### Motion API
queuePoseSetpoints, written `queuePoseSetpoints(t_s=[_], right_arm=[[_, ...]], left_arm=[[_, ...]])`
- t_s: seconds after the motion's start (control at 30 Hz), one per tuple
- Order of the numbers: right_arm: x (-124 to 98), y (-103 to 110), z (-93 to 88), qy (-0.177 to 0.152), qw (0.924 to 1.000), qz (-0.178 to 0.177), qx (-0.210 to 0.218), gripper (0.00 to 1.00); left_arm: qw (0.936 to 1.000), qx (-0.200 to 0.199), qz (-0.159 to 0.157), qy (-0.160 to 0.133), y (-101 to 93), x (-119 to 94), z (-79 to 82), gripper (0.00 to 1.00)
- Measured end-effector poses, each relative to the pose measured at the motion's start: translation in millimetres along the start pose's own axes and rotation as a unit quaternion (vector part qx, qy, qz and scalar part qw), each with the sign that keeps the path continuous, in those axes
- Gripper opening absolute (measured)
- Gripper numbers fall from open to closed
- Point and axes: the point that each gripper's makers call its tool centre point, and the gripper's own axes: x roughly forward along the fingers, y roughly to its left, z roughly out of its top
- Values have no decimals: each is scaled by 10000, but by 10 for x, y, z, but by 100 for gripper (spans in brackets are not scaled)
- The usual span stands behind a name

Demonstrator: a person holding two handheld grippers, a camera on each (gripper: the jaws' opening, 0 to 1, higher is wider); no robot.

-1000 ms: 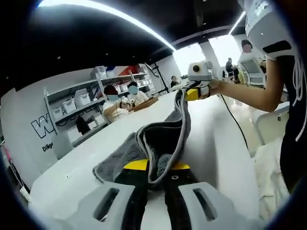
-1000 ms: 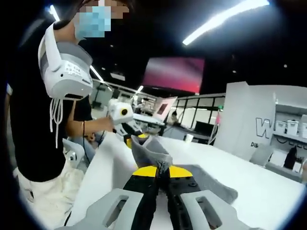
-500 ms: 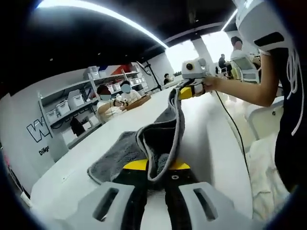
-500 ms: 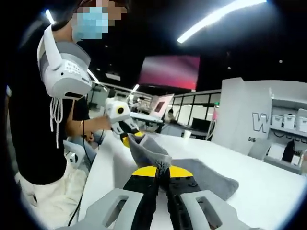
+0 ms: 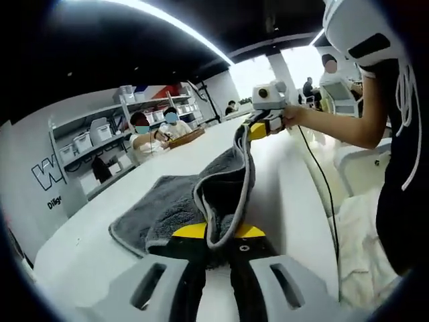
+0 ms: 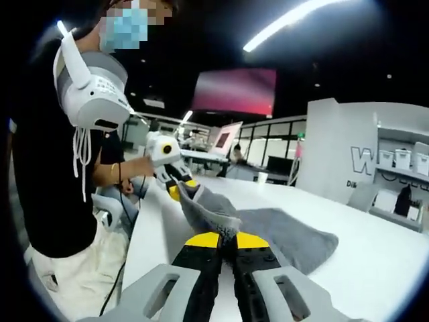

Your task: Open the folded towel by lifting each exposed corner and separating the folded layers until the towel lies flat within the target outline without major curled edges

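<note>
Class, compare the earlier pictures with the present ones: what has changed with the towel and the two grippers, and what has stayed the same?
The grey towel has spread flatter and wider on the white table. Both views also shifted as the hands moved. Unchanged: the left gripper and right gripper each stay clamped on a towel edge, stretched between them.

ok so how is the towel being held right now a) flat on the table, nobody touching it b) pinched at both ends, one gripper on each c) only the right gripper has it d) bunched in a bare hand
b: the left gripper and the right gripper each have their jaws closed on an edge of the grey towel, which stretches between them above the white table.
</note>
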Motion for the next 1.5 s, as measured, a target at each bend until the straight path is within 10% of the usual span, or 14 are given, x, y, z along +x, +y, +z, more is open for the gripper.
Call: queuePoseSetpoints(t_s=[1.5], right_arm=[[-157, 309, -429, 402, 9971, -212, 608, 8]], left_arm=[[9979, -578, -133, 252, -373, -93, -265, 23]])
